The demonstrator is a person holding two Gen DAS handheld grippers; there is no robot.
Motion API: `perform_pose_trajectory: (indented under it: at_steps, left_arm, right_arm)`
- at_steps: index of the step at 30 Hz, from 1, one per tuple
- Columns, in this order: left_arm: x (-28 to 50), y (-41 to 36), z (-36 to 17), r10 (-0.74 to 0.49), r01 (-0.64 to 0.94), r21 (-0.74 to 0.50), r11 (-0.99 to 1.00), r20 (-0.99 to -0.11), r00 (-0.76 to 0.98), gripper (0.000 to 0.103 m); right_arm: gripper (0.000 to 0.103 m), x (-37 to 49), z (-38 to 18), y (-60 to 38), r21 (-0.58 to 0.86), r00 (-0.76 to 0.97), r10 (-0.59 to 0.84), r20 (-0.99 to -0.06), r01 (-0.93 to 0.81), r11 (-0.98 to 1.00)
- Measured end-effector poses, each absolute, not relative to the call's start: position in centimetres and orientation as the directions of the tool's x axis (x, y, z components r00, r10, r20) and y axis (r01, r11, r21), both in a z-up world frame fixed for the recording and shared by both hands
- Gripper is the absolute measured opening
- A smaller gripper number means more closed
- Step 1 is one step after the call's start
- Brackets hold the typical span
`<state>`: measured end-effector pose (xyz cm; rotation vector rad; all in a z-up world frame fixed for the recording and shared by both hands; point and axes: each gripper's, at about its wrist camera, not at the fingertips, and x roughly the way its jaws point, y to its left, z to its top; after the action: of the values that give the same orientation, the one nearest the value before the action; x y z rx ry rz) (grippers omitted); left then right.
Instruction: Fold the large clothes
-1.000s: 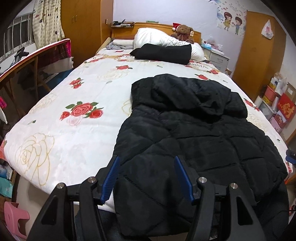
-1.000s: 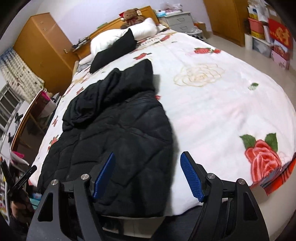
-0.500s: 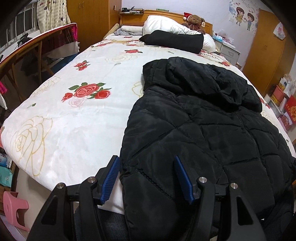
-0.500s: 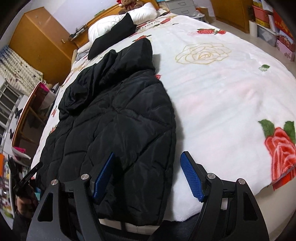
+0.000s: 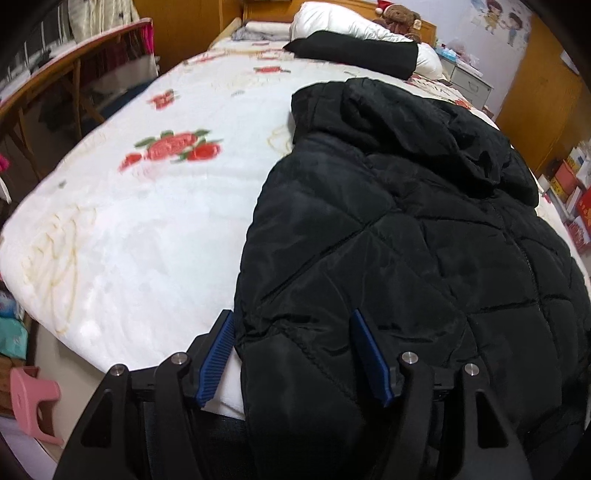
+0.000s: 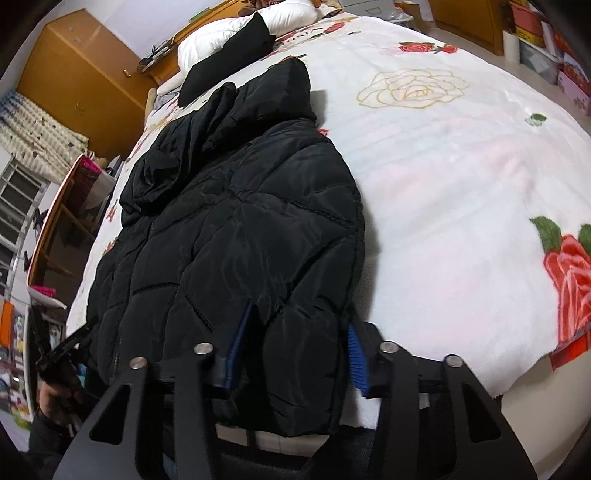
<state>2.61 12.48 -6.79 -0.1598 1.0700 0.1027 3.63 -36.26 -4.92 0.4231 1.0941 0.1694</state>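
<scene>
A black quilted hooded jacket [image 5: 406, 236] lies lengthwise on the bed, hood toward the headboard, hem hanging over the near edge. My left gripper [image 5: 291, 332] is open, its blue pads either side of the jacket's lower left corner. In the right wrist view the jacket [image 6: 236, 229] fills the left half. My right gripper [image 6: 299, 332] is open, narrower than before, with the jacket's lower right corner between its pads and pressing on it.
The bed has a white rose-print blanket [image 5: 147, 221]. A black folded item [image 5: 354, 55], white pillows and a teddy bear [image 5: 399, 18] lie at the headboard. A wooden rail [image 5: 66, 74] and pink stool [image 5: 33, 402] stand left; boxes [image 5: 572, 192] right.
Both grippers have moved forward and down onto the jacket's hem corners. The right gripper's pads have closed in partway around the right corner.
</scene>
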Motion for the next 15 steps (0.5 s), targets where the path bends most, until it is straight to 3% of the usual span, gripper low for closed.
perform_pose_trajectory:
  at_steps: [2,5,7,9,15]
  left_arm:
    - [2.6,12.6,-6.7,-0.009,-0.162,-0.097,0.982,-0.88,0.475,0.067]
    - [2.3,12.4,-6.4,-0.038,-0.139,-0.121,0.983,-0.871,0.49,0.05]
    - [2.1,12.1,-5.9,-0.044,-0.12,-0.122,0.985,-0.859,0.511,0.032]
    - [1.8,11.9,-5.1,-0.048,-0.105,-0.123,0.987,-0.841,0.538,0.024]
    - [1.3,13.0,-2.5,-0.117,-0.107,-0.23,0.967,-0.779,0.616,0.017]
  right_arm:
    - [0.033,3.6,-4.8,-36.2,0.419,0.458,0.344,-0.82,0.069,0.906]
    - [0.023,3.6,-4.4,-36.1,0.428,0.467,0.355,-0.81,0.057,0.902]
    - [0.019,3.6,-4.0,-35.9,0.434,0.475,0.361,-0.802,0.048,0.9]
    - [0.017,3.5,-3.5,-35.9,0.439,0.486,0.367,-0.793,0.039,0.898]
    - [0.015,3.4,-1.6,-35.9,0.484,0.527,0.403,-0.748,0.017,0.875]
